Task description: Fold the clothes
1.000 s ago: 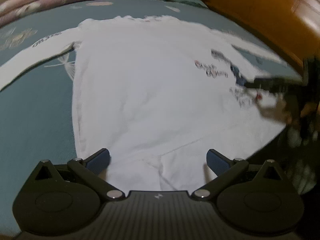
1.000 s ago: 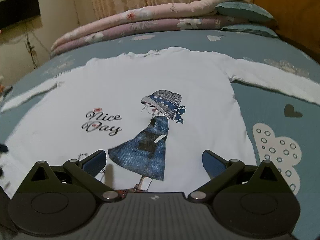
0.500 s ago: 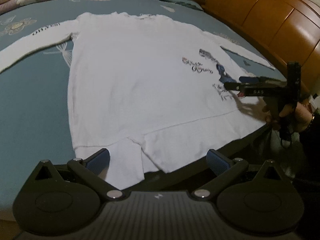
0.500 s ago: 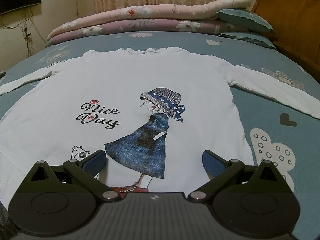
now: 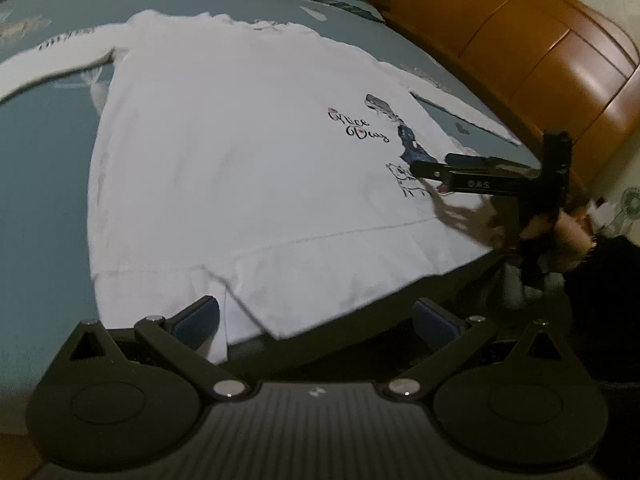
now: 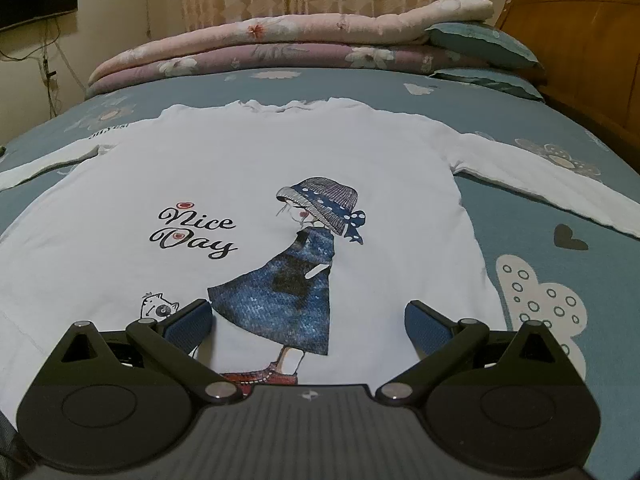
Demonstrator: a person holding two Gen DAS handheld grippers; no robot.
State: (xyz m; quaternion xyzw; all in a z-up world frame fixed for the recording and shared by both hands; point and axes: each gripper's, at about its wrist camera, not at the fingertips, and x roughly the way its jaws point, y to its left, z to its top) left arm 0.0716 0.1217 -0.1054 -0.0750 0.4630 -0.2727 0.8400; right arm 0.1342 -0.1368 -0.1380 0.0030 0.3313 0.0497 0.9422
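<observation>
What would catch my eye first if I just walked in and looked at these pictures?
Most striking is the white long-sleeved shirt spread flat on the blue bedsheet, sleeves out, printed with "Nice Day" and a girl in a blue dress. Both hand-held grippers, left and right, sit open at its bottom hem. Folded quilts lie stacked at the far side of the bed.

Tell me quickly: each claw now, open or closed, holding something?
Left claw: open, holding nothing, at the hem of the white shirt.
Right claw: open, holding nothing, above the shirt print.
</observation>
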